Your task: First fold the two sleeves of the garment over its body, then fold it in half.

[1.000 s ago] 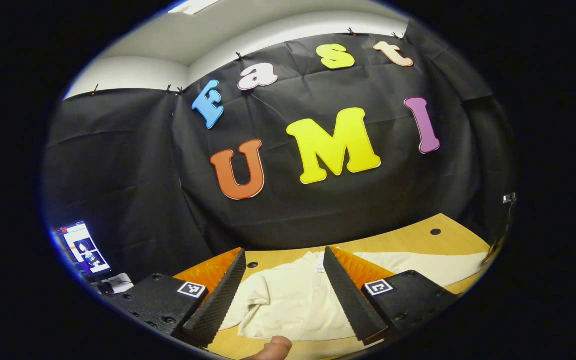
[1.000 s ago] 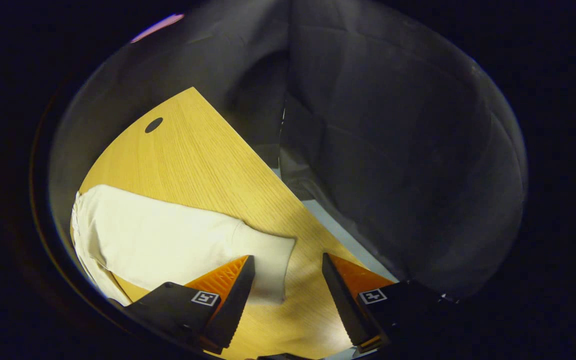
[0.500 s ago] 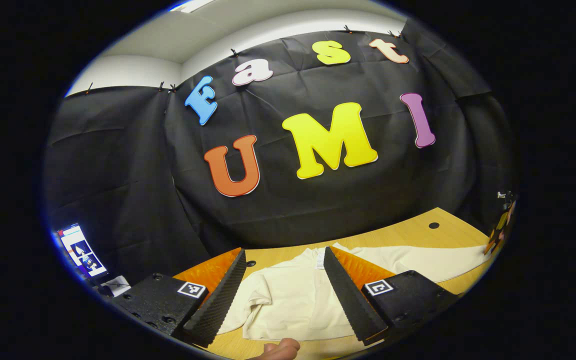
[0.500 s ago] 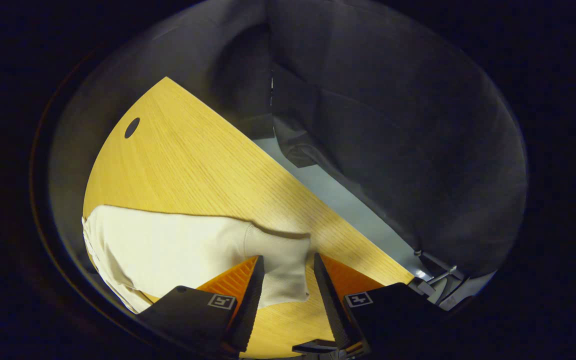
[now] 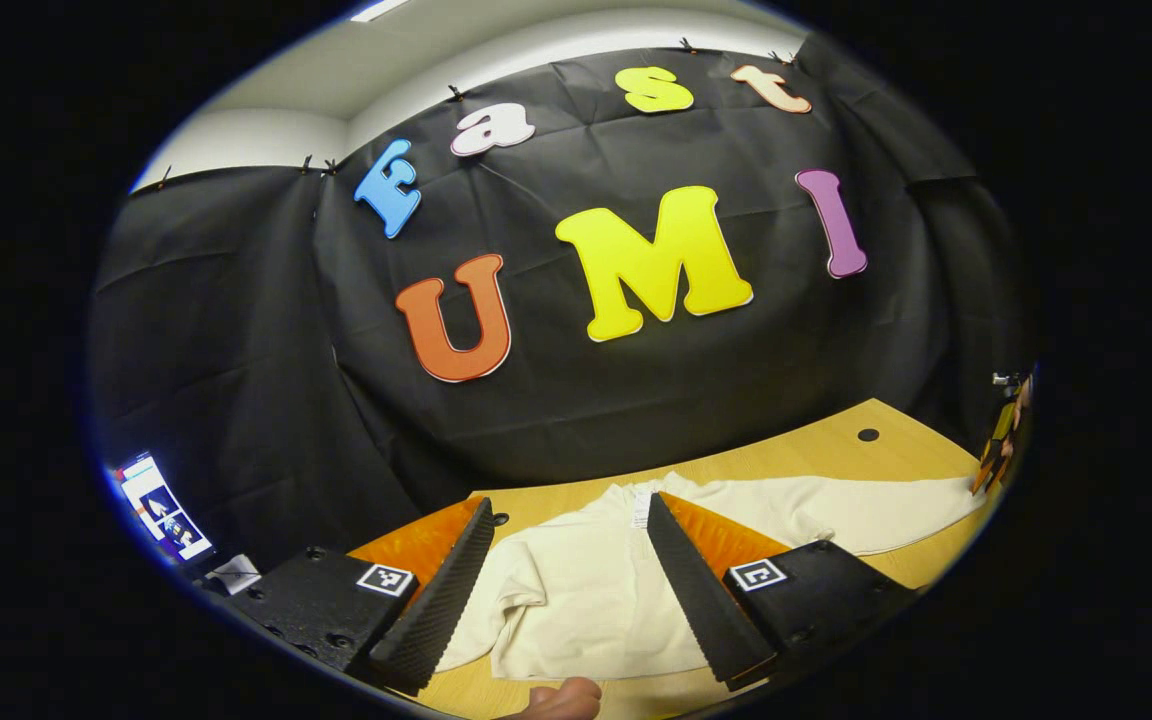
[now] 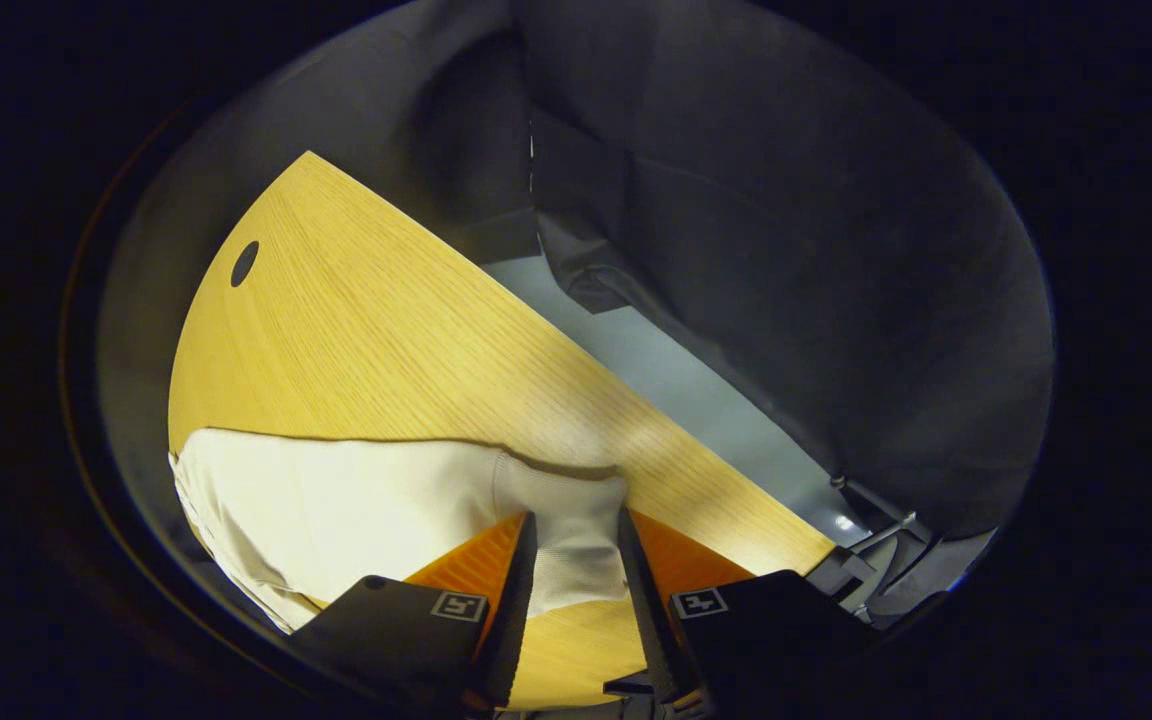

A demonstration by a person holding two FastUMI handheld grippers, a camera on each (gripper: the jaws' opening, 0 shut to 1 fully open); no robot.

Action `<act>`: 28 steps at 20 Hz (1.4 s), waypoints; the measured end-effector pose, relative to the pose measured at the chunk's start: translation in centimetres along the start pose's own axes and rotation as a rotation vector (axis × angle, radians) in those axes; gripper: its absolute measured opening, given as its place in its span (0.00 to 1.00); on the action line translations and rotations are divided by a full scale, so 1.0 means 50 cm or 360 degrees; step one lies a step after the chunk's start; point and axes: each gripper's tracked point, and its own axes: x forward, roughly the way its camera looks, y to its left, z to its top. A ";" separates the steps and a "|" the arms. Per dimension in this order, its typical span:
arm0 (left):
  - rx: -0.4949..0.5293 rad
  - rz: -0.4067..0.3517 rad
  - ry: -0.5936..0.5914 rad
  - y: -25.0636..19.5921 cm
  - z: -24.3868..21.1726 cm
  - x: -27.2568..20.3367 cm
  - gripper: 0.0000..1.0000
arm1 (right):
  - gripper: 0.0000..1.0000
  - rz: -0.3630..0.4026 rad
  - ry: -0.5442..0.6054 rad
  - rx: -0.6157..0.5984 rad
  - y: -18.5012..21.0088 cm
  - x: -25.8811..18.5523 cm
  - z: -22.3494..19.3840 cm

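Both tongs (image 5: pixel 564 590) (image 6: pixel 571 600) are showing black screwed housings, square black-and-white markers, and wedge-shaped fingers (image 5: pixel 441 600) with ridged faces.

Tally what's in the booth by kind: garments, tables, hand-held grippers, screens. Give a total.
Garments: 1, the cream garment, its sleeve cuff between the right hand-held gripper's fingers
Tables: 1, the wooden table
Hand-held grippers: 2, the left hand-held gripper and the right hand-held gripper
Screens: 1, the lit screen
Total: 5
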 end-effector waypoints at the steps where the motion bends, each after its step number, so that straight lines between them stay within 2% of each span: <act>1: -0.0003 -0.0013 -0.0011 -0.002 0.004 0.000 0.98 | 0.50 0.0004 -0.0003 -0.0020 0.000 -0.001 0.001; 2: -0.0005 -0.0024 -0.0018 -0.001 0.004 0.002 0.98 | 0.52 0.0059 -0.0030 -0.0001 0.013 -0.003 0.007; 4: 0.0009 -0.0032 -0.0010 -0.002 0.004 0.004 0.98 | 0.13 0.0057 -0.0026 0.0057 0.016 0.012 0.003; 6: 0.0029 -0.0029 -0.0019 0.003 0.011 0.004 0.98 | 0.16 0.0059 -0.0033 -0.0001 0.015 -0.002 0.002; 7: 0.0025 -0.0032 -0.0031 0.005 0.018 0.003 0.98 | 0.15 0.0006 -0.0018 0.0002 0.010 0.003 -0.010; 8: 0.0015 -0.0041 -0.0047 0.007 0.022 0.003 0.98 | 0.02 0.0019 -0.0016 0.0004 0.014 -0.010 -0.005; 12: -0.0043 -0.0033 -0.0086 0.029 0.030 0.006 0.98 | 0.02 0.0030 -0.0070 -0.0031 0.025 -0.041 0.003; 17: -0.0176 -0.0102 -0.0090 0.042 0.013 0.013 0.98 | 0.02 0.0085 -0.0164 -0.0122 0.086 -0.164 -0.008; 23: -0.0202 -0.0165 -0.0177 0.085 0.020 0.027 0.98 | 0.02 0.0156 -0.0226 -0.0242 0.210 -0.270 -0.050; 28: -0.0238 -0.0181 -0.0172 0.132 0.000 0.048 0.98 | 0.02 0.0225 -0.0279 -0.0386 0.341 -0.342 -0.105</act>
